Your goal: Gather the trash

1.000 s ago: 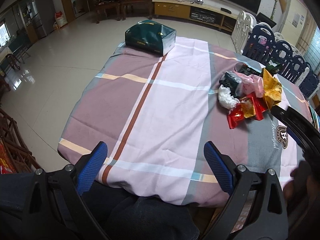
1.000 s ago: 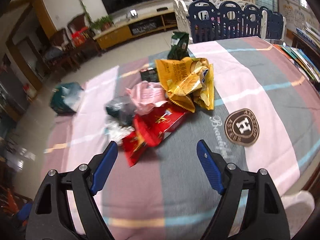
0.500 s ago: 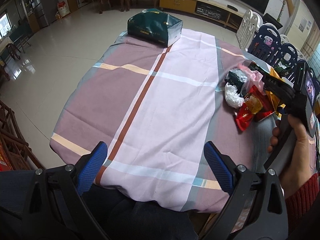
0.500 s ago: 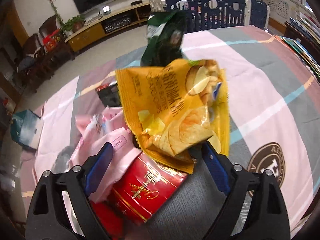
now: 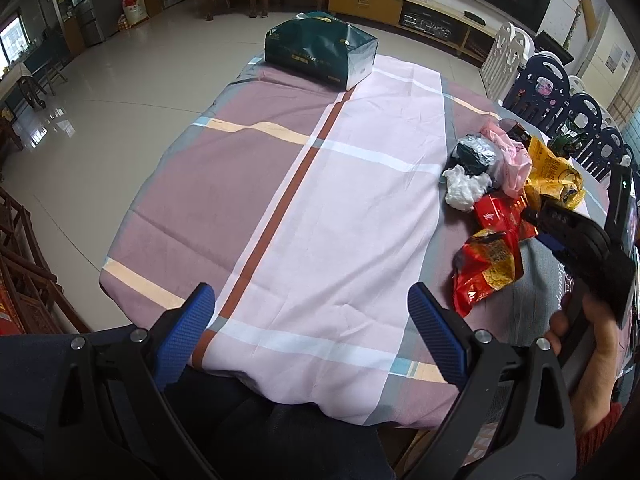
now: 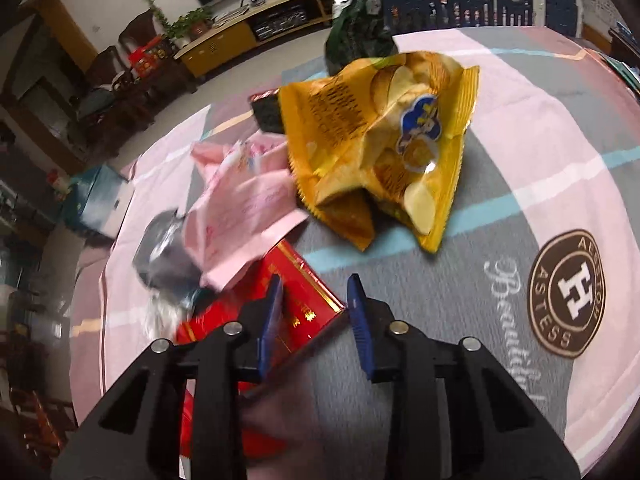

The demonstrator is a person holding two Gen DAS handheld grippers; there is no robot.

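Observation:
A pile of trash lies on the table's right side: a yellow chip bag [image 6: 384,140] [image 5: 554,172], a pink wrapper [image 6: 248,204] [image 5: 510,158], a flat red packet [image 6: 296,304] [image 5: 500,212], a crumpled red-gold wrapper [image 5: 486,268], white crumpled plastic [image 5: 464,188] and a dark foil bag [image 5: 474,152]. My right gripper [image 6: 316,296] is low over the red packet's corner, its jaws narrowed to a small gap on either side of that corner; whether they pinch it is unclear. It also shows in the left wrist view [image 5: 560,232]. My left gripper [image 5: 308,312] is open and empty at the table's near edge.
A dark green gift bag [image 5: 320,54] lies at the table's far end. A green bag [image 6: 360,36] stands behind the chip bag. The checked tablecloth [image 5: 320,200] covers the table. A blue-and-white play fence [image 5: 560,92] stands at the right.
My right gripper has dropped lower, shifted left onto the red packet and narrowed its jaws from wide open. My left gripper stays open and has barely moved.

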